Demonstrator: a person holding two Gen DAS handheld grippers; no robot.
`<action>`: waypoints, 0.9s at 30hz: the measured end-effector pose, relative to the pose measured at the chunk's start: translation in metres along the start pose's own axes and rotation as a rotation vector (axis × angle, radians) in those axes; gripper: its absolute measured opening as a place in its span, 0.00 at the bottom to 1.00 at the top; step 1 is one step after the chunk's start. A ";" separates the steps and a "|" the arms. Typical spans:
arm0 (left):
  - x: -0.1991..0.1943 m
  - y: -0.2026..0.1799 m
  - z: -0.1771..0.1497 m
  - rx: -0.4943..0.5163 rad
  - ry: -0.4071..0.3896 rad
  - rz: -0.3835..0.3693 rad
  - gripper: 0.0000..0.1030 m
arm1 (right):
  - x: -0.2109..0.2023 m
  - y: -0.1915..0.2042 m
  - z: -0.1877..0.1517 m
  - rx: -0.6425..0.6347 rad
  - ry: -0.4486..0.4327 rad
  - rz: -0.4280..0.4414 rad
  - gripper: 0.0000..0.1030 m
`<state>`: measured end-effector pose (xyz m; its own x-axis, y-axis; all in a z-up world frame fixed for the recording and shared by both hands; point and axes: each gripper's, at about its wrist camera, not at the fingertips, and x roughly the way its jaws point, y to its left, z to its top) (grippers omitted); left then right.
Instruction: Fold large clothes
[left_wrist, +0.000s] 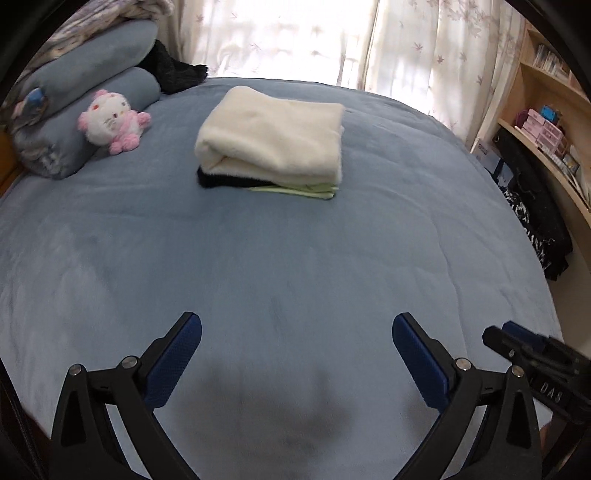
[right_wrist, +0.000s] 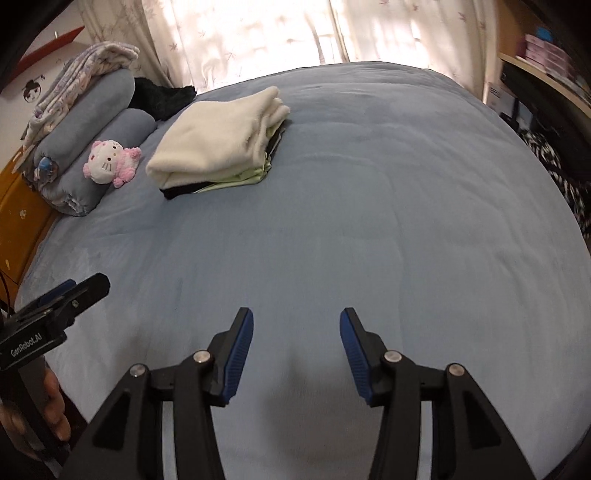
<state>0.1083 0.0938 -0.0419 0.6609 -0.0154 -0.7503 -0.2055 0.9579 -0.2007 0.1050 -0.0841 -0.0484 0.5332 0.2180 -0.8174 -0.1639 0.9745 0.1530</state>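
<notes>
From the left wrist camera, the left gripper (left_wrist: 297, 332) hangs over bare blue bedspread (left_wrist: 295, 258) with its jaws spread wide and nothing between them. The folded stack of clothes (left_wrist: 271, 142), cream fleece on top with black and pale green layers beneath, lies well beyond the gripper toward the curtained window (left_wrist: 295, 37). Left of the stack a pink and white plush cat (left_wrist: 112, 120) leans on two blue-grey pillows (left_wrist: 88, 96), with a black garment (left_wrist: 173, 70) behind them; right of the stack stand bookshelves (left_wrist: 546, 122). The right gripper (left_wrist: 517, 343) shows at the lower right edge. From the right wrist camera, the right gripper (right_wrist: 297, 330) also stands released, jaws parted over empty bedspread (right_wrist: 369, 221). The stack (right_wrist: 218, 140) lies far ahead and left, the plush cat (right_wrist: 109, 162) and pillows (right_wrist: 92, 118) left of it. The left gripper (right_wrist: 79, 291), with a hand (right_wrist: 51, 406) on its handle, shows lower left. Nothing lies between either gripper and the stack.
</notes>
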 end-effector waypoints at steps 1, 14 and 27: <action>-0.009 -0.005 -0.007 -0.001 -0.007 -0.001 0.99 | -0.005 0.000 -0.007 0.009 -0.001 -0.004 0.49; -0.067 -0.045 -0.042 0.086 -0.042 0.023 0.99 | -0.071 0.010 -0.034 -0.032 -0.120 -0.022 0.50; -0.086 -0.059 -0.044 0.115 -0.065 0.024 0.99 | -0.086 0.024 -0.036 -0.065 -0.172 -0.037 0.51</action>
<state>0.0321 0.0262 0.0068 0.7032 0.0227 -0.7107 -0.1401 0.9843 -0.1072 0.0249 -0.0810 0.0055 0.6732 0.1929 -0.7139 -0.1916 0.9779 0.0836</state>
